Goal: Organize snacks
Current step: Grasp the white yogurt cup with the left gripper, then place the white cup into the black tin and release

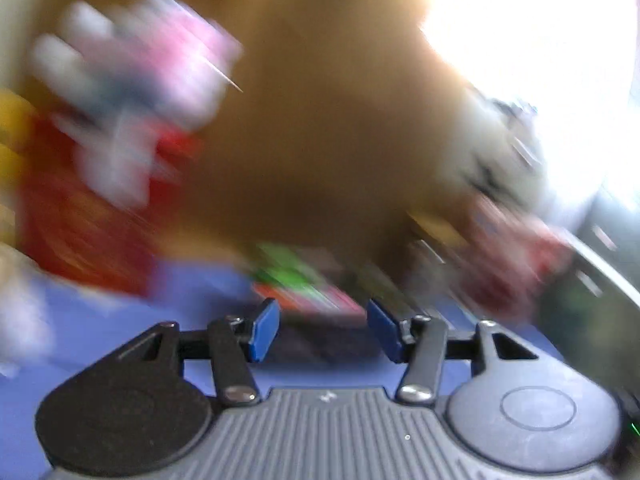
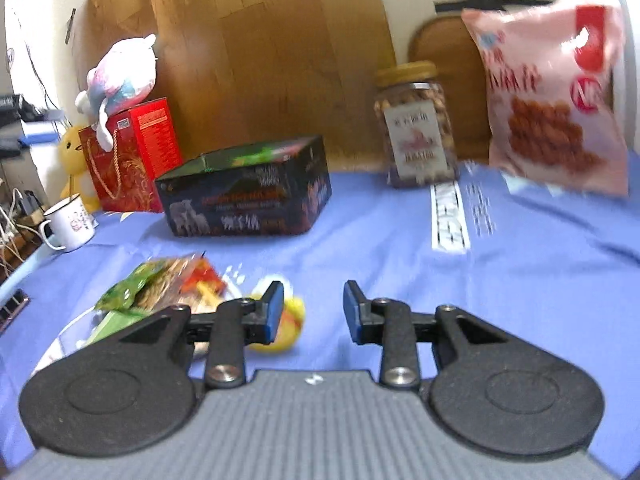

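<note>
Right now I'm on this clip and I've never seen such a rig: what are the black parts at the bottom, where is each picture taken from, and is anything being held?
Those black parts are hand-held grippers with two blue-padded fingers; a person carries one in each hand. Each picture comes from a camera on one gripper, looking forward along its fingers.

The left gripper view is badly motion-blurred. The right gripper view shows a blue tablecloth with a dark box, a nut jar, a pink snack bag, a red gift bag, a white mug and green snack packets.

Both grippers are open, holding nothing.

Both wrist views low over blue cloth [image 2: 360, 232], facing wooden backboard [image 2: 260, 60], sharing dark box [image 2: 244, 196].
</note>
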### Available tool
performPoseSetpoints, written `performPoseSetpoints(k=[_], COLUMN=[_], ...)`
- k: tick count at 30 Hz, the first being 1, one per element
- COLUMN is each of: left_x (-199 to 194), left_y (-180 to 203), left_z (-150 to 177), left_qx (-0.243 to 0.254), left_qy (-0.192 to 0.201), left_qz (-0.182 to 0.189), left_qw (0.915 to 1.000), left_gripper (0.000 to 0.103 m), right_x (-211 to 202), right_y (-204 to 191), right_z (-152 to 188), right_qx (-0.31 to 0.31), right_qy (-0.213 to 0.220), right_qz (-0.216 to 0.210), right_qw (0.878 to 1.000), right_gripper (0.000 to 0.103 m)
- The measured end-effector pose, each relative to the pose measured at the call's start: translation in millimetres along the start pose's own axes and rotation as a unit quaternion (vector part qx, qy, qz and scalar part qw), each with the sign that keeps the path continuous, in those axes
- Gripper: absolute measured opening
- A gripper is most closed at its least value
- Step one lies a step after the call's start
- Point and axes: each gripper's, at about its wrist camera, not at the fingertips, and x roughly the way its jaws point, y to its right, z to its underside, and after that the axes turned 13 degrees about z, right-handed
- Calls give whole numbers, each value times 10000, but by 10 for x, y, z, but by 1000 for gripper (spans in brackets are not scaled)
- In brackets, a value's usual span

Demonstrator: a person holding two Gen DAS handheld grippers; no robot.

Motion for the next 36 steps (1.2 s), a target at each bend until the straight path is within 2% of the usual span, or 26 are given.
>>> performPoseSetpoints(k=[3, 5, 7, 9, 10, 12, 13, 15, 16, 18, 22, 28, 31, 33, 34, 36], left_x=[650, 1026, 1339, 1610, 1717, 1888, 1866, 1831, 1782, 1686, 1422, 1363, 1530, 1550, 1492, 1305], left_y=[332, 498, 576, 592, 570, 532, 539, 579, 578, 546, 496, 232, 32, -100, -158, -241], left_z=[317, 496, 631, 728, 763, 871, 877, 864, 842, 741, 448, -86, -314, -382, -393, -349], left_qx=[106, 227, 169, 148, 114, -107, -39, 53, 35, 8, 52, 105, 0, -184, -293, -328], left_qy=[-831, -1287, -1603, -1812, -1875, -2119, -2000, -2036, -2017, -1903, -1425, -907, -789, -720, -672, -511], left_qz=[697, 932, 960, 932, 851, 797, 751, 581, 548, 569, 638, 319, 152, 6, 46, 201], left_qw=[9940, 9870, 9822, 9789, 9785, 9740, 9769, 9773, 9779, 9801, 9877, 9953, 9968, 9972, 9973, 9980], left_gripper=[51, 65, 72, 73, 73, 61, 57, 53, 50, 47, 47, 48, 51, 52, 52, 52], right_x=[-77, -117, -93, -40, 10, 99, 168, 254, 278, 296, 240, 469, 723, 879, 913, 897], right_y=[-72, -149, -233, -298, -336, -384, -409, -460, -479, -458, -459, -637, -768, -822, -828, -759], right_z=[108, 172, 195, 216, 220, 232, 232, 253, 253, 209, -32, -547, -777, -894, -929, -929], right_qx=[-11, -129, -312, -467, -555, -674, -735, -892, -998, -916, -731, -822, -912, -833, -817, -679], right_qy=[-70, -79, -123, -182, -206, -255, -312, -273, -190, -178, 303, 806, 890, 867, 868, 834], right_qz=[-112, -150, -146, -105, -70, -54, -67, 14, 127, 73, -55, -270, -275, -117, 60, 117], right_qw=[9999, 9998, 9993, 9987, 9982, 9974, 9968, 9956, 9947, 9956, 9969, 9930, 9915, 9927, 9929, 9941], right_gripper=[44, 46, 48, 53, 53, 53, 52, 45, 44, 43, 40, 40, 41, 41, 41, 41])
